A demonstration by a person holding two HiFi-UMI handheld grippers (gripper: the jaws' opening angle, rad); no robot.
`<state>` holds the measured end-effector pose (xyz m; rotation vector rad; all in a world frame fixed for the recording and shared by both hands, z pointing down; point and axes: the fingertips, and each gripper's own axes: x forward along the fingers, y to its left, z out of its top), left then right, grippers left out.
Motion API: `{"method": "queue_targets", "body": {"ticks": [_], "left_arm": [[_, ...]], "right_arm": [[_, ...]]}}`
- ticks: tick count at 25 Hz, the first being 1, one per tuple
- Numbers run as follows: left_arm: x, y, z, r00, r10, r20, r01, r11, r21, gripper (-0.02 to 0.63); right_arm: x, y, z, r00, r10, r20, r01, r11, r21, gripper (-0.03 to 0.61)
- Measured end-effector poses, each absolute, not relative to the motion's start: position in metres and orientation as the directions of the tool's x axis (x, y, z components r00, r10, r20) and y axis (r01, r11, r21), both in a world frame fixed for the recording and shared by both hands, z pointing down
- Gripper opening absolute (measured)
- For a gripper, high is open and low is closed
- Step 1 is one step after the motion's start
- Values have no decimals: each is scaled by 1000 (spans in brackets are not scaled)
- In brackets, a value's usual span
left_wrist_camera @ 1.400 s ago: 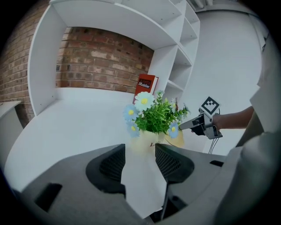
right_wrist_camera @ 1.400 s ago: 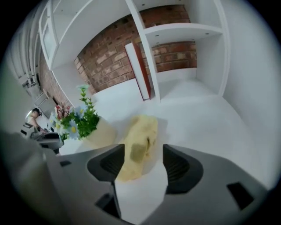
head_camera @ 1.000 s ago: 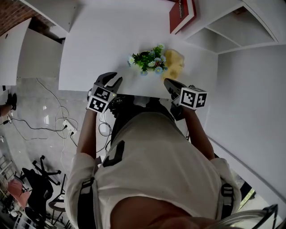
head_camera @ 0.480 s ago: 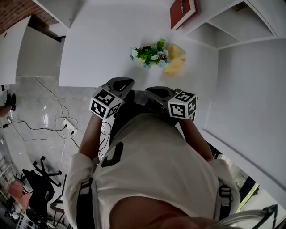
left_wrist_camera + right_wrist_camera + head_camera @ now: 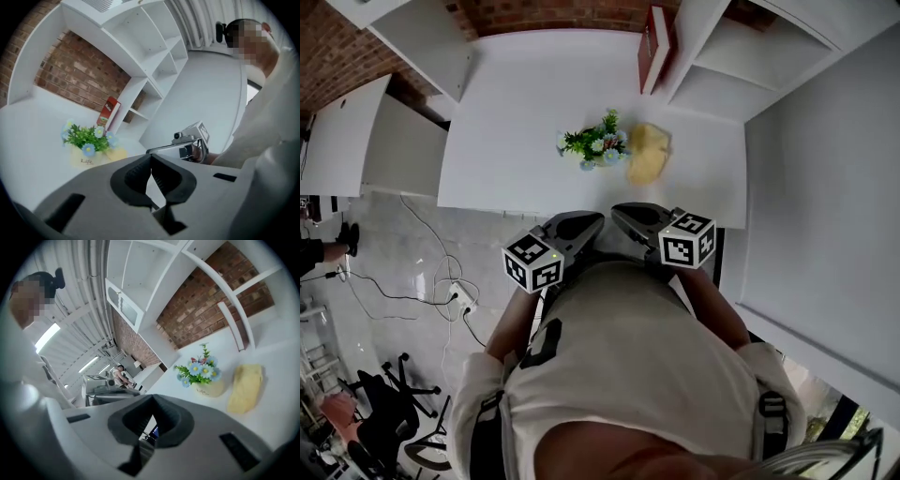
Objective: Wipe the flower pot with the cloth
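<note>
Yellow cloth (image 5: pixel 647 155) lies on the white table (image 5: pixel 516 103) just beside the flower pot (image 5: pixel 593 150) in the head view, with the left gripper (image 5: pixel 596 219) and right gripper (image 5: pixel 619 212) held near the person's chest, well short of both; the left gripper view shows its jaws pressed together on nothing; the right gripper view shows the same (pot and cloth sit off ahead in each). The likely slip: reaching in with jaws unopened would only shove the cloth against the small pot, which looks light enough to slide or tip.
</note>
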<state>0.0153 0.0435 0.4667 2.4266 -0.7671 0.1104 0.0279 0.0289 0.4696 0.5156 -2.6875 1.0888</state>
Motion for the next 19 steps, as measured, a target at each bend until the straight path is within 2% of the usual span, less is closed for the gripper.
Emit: {"method": "queue_targets", "body": {"ticks": [3, 7, 14, 19], "left_arm": [[58, 65, 466, 859, -459, 227, -506, -695, 511, 20], [98, 97, 474, 870, -395, 296, -492, -737, 463, 21], [106, 130, 487, 833, -413, 368, -550, -684, 480, 20], [112, 136, 482, 834, -391, 389, -543, -703, 460, 20]], "right_arm": [[58, 42, 471, -925, -261, 275, -379, 651, -658, 11], [89, 65, 471, -944, -260, 204, -324, 604, -728, 11], [100, 105, 474, -969, -178, 169, -243, 602, -761, 9], [110, 109, 467, -966, -220, 137, -244, 595, -766, 11]]}}
